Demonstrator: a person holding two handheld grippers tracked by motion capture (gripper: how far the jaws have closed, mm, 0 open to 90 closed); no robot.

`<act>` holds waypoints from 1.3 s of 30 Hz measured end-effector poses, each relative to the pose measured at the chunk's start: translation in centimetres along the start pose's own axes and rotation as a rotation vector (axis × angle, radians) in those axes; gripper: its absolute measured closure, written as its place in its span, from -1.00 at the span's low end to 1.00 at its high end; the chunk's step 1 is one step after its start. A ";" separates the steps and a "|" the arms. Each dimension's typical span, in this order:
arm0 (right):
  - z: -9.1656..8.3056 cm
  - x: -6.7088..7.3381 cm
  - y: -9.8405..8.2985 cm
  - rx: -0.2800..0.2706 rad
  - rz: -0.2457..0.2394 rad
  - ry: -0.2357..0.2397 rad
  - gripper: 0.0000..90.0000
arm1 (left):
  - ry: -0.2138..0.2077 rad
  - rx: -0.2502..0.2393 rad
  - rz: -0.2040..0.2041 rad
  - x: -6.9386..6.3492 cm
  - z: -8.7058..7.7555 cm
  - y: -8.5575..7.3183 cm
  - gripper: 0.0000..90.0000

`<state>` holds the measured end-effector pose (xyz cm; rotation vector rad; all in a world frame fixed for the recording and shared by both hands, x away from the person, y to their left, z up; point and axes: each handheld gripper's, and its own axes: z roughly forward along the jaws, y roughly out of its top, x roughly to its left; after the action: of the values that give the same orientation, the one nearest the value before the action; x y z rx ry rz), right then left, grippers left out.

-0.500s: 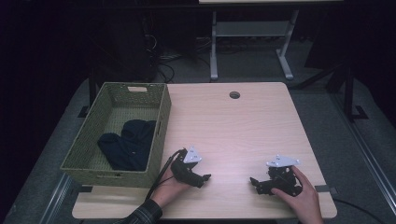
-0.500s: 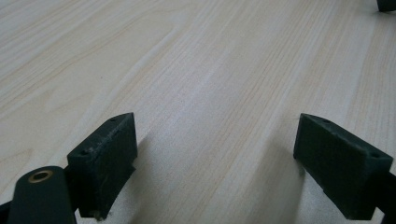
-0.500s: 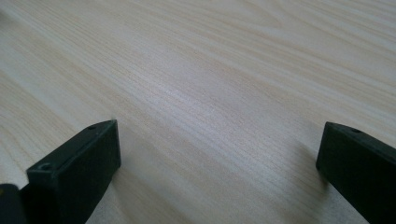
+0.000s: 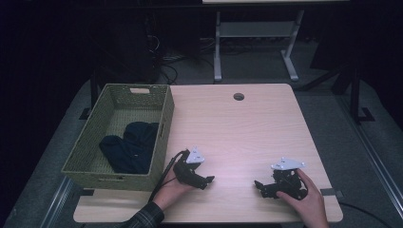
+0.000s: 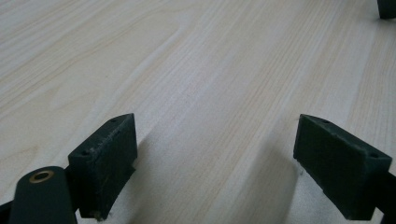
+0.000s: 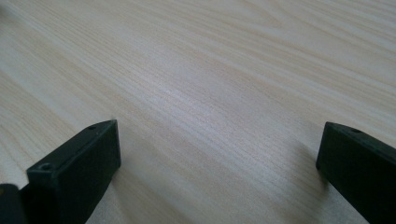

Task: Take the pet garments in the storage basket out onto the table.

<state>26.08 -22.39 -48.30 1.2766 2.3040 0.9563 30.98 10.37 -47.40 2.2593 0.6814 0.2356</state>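
Observation:
My left gripper (image 4: 207, 181) rests on the light wooden table (image 4: 237, 133) near its front edge, held by a hand in a plaid sleeve, pointing right. My right gripper (image 4: 260, 186) lies at the front right, pointing left toward it. In the left gripper view the left gripper (image 5: 215, 154) stands open over bare wood, with nothing between its jaws. The right gripper view shows the right gripper (image 6: 219, 158) open too, above bare tabletop. A woven green basket (image 4: 164, 123) at the table's left holds a dark blue cloth (image 4: 129, 145).
A round cable hole (image 4: 238, 96) sits near the table's far edge. Beyond the table stands a white metal frame (image 4: 254, 42) on a dark floor. A cable (image 4: 164, 178) trails from the left gripper along the basket's front corner.

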 end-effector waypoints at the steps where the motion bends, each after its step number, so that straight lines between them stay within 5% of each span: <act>1: 0.0 0.0 0.0 0.000 0.001 0.000 -1.00 | 0.003 0.003 0.002 0.0 -0.1 0.1 -0.71; 39: 0.0 0.0 0.0 0.003 0.004 0.001 -1.00 | 0.006 -0.036 -0.024 1.3 -2.5 1.6 -0.70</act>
<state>26.05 -22.38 -48.28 1.2829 2.3048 0.9552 31.79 11.65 -44.53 2.2159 0.7013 0.2413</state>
